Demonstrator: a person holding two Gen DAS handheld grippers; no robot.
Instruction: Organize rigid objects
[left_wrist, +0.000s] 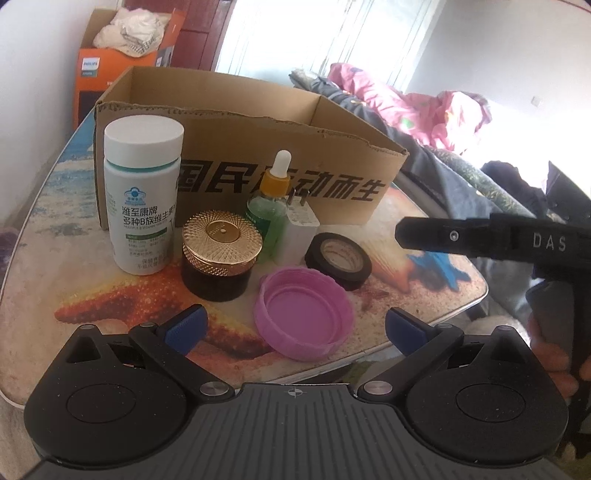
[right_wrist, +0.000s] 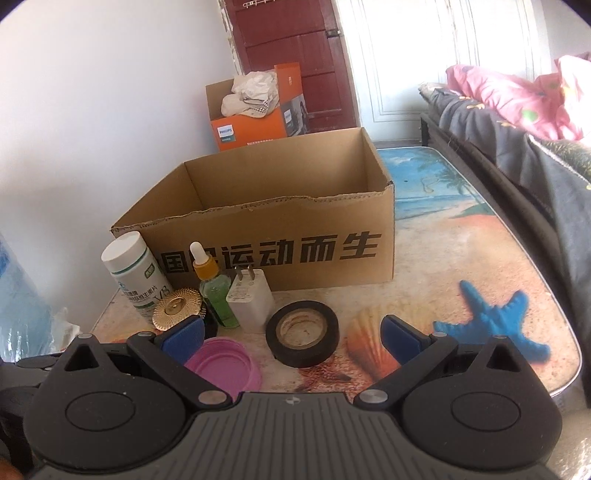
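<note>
An open cardboard box (left_wrist: 295, 184) (right_wrist: 288, 243) stands at the back of the table. In front of it stand a white pill bottle (left_wrist: 142, 199) (right_wrist: 135, 275), a gold-lidded dark jar (left_wrist: 218, 258) (right_wrist: 177, 308), a green dropper bottle (left_wrist: 271, 206) (right_wrist: 214, 291), a white charger plug (left_wrist: 299, 230) (right_wrist: 251, 299), a black tape roll (left_wrist: 338, 260) (right_wrist: 302, 332) and a pink lid (left_wrist: 304, 315) (right_wrist: 225, 363). My left gripper (left_wrist: 293, 330) is open and empty, just before the pink lid. My right gripper (right_wrist: 293, 341) is open and empty, facing the tape roll; it also shows in the left wrist view (left_wrist: 480, 240).
The table (right_wrist: 480, 258) has a beach print with a blue starfish (right_wrist: 495, 325). A bed with pink and dark bedding (right_wrist: 517, 122) runs along the right. An orange box with cloth (right_wrist: 255, 110) stands behind, by a red door (right_wrist: 291, 48).
</note>
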